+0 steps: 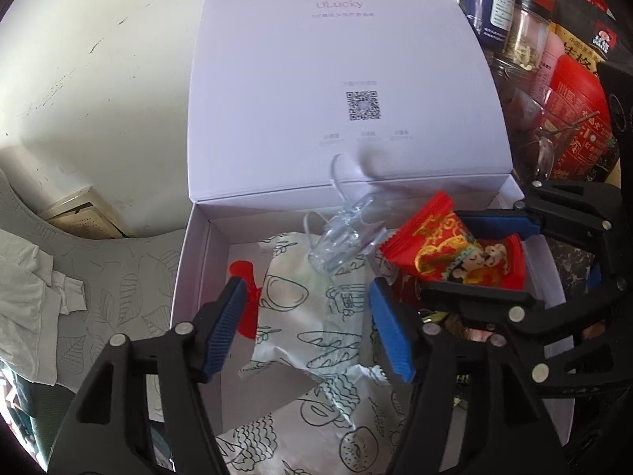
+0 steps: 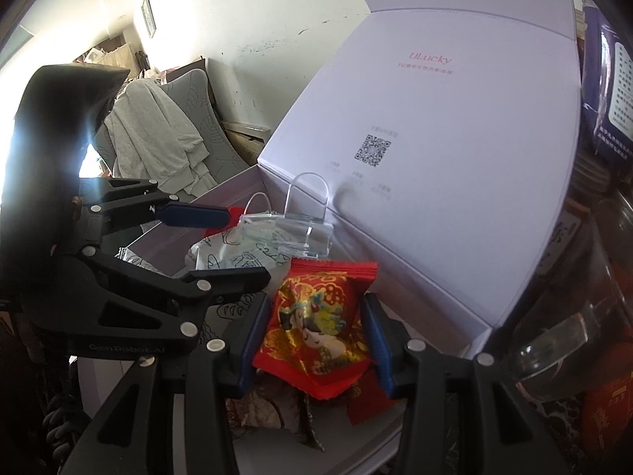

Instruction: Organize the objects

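Placement step: right claw [image 2: 314, 336] clamped on red printed snack packet [image 2: 316, 324] above open white cardboard box [image 1: 205, 261]; left claw [image 1: 304, 328] spread apart, empty. Next: lower, release inside.

A scuffed white wall [image 1: 99, 79] stands behind a grey leaf-patterned chair [image 2: 190, 91] draped with pale clothes [image 2: 154, 126]; a small frame [image 2: 147, 14] hangs higher up, with strong light at left
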